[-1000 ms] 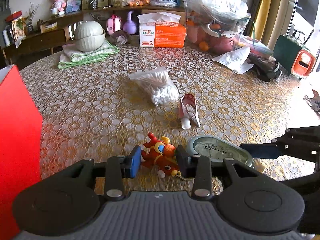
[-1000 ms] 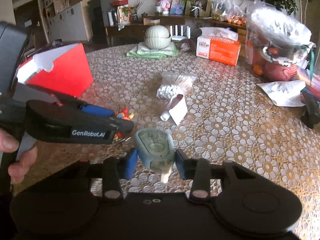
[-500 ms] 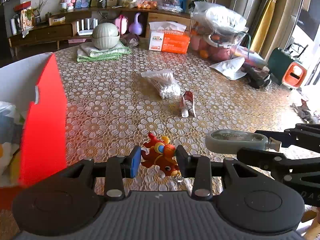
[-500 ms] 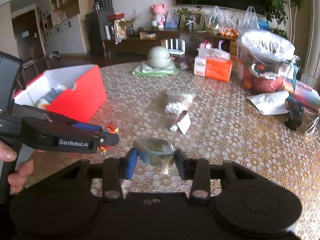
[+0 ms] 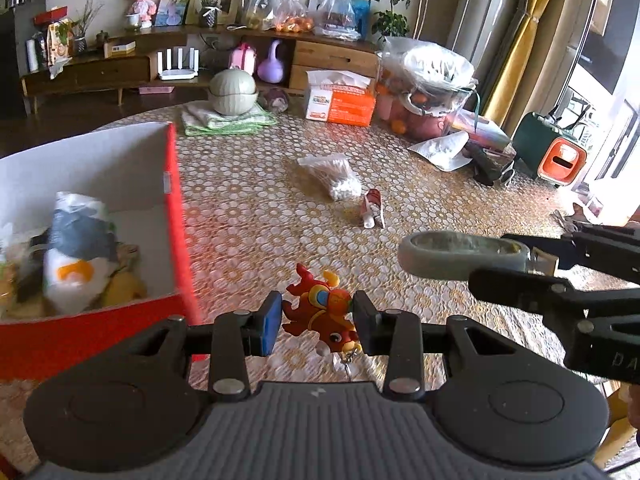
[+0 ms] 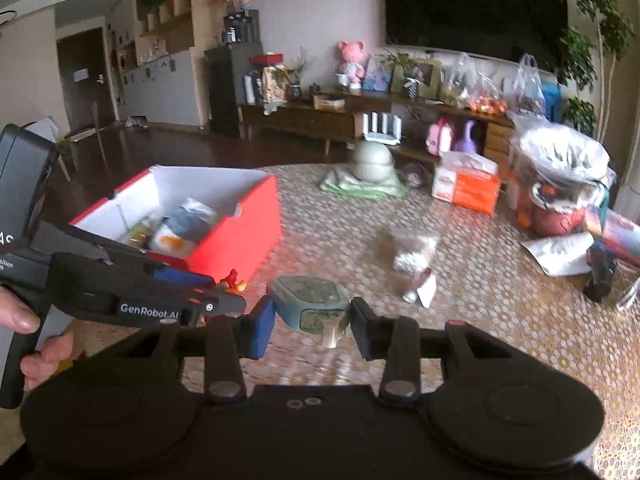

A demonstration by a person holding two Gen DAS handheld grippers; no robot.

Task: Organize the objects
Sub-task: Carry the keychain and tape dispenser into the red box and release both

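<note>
My left gripper (image 5: 316,320) is shut on a red toy ox keychain (image 5: 320,312) and holds it above the table, just right of the red box (image 5: 176,216). The box holds several items, among them a grey and white packet (image 5: 76,248). My right gripper (image 6: 312,322) is shut on a flat grey-green case (image 6: 308,300) held in the air; the case also shows in the left wrist view (image 5: 460,254). In the right wrist view the left gripper (image 6: 224,300) is at the left, by the red box (image 6: 236,232).
A bag of cotton swabs (image 5: 336,176) and a small tube (image 5: 372,212) lie mid-table. At the far side are a green bowl on a towel (image 5: 232,96), an orange tissue box (image 5: 340,98) and bagged fruit (image 5: 428,96). A white paper (image 5: 444,150) lies at the right.
Both grippers have risen from the table with their objects. The left one has moved toward the red box, whose inside now shows.
</note>
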